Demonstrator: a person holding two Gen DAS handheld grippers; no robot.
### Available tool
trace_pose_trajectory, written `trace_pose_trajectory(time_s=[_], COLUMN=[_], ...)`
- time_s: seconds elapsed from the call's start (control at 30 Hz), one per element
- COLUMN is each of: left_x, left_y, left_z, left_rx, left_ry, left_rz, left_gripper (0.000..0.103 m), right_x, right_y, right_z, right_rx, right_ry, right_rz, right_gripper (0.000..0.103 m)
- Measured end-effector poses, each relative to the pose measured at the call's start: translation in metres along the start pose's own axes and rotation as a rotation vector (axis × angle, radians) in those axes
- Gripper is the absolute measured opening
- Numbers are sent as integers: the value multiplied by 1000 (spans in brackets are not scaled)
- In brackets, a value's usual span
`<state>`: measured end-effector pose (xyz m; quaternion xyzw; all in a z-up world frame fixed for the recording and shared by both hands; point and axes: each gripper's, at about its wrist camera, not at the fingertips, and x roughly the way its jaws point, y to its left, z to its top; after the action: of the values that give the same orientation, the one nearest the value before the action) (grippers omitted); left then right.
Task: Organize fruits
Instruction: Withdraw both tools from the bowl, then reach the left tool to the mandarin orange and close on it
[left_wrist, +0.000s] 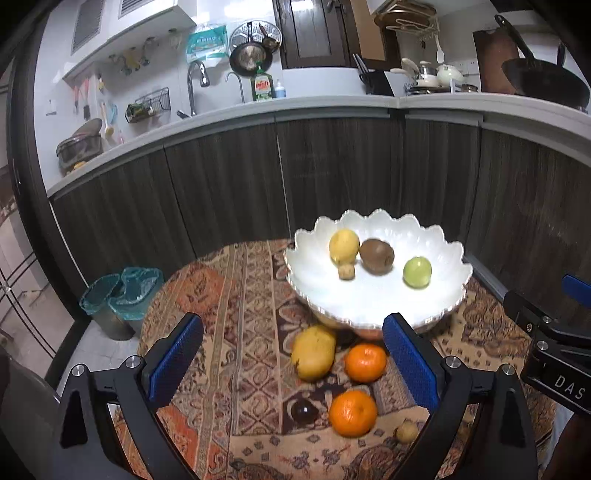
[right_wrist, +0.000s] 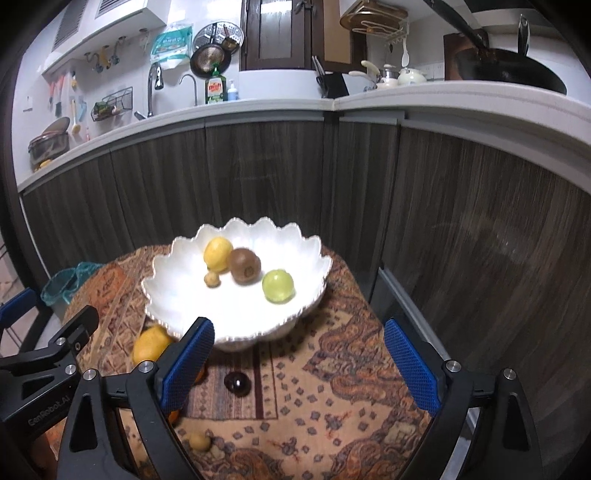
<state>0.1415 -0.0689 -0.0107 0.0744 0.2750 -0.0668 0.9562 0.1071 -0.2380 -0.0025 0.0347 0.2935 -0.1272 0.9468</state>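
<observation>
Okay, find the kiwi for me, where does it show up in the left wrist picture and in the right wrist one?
Left wrist view: the kiwi lies in the white bowl, right of centre, between the lemon and the green apple.
Right wrist view: the kiwi sits left of centre, in the same bowl.
Shared landmark: the green dish soap bottle on the counter.

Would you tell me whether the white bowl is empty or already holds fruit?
Partly filled: the white bowl holds a lemon, a kiwi, a green fruit and one small brown piece.
</observation>
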Motion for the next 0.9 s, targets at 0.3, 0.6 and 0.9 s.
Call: trace_pose_trajectory(time_s=[0.3, 0.6, 0.9], left_x=[8, 27, 51], left_y=[-3, -23, -38], left_z=[-31, -52, -67], left_rx=[10, 57, 80], left_ry=[58, 118, 181], left_rz=[-37, -54, -71], left_gripper=[99, 92, 84], right_x=[7, 19, 39], right_y=[3, -7, -16], right_z=[-33, -51, -69], right_rx=[-6, 1, 21], right_ry=[51, 94, 157], right_rz=[20, -4, 7], right_gripper=[94, 94, 94])
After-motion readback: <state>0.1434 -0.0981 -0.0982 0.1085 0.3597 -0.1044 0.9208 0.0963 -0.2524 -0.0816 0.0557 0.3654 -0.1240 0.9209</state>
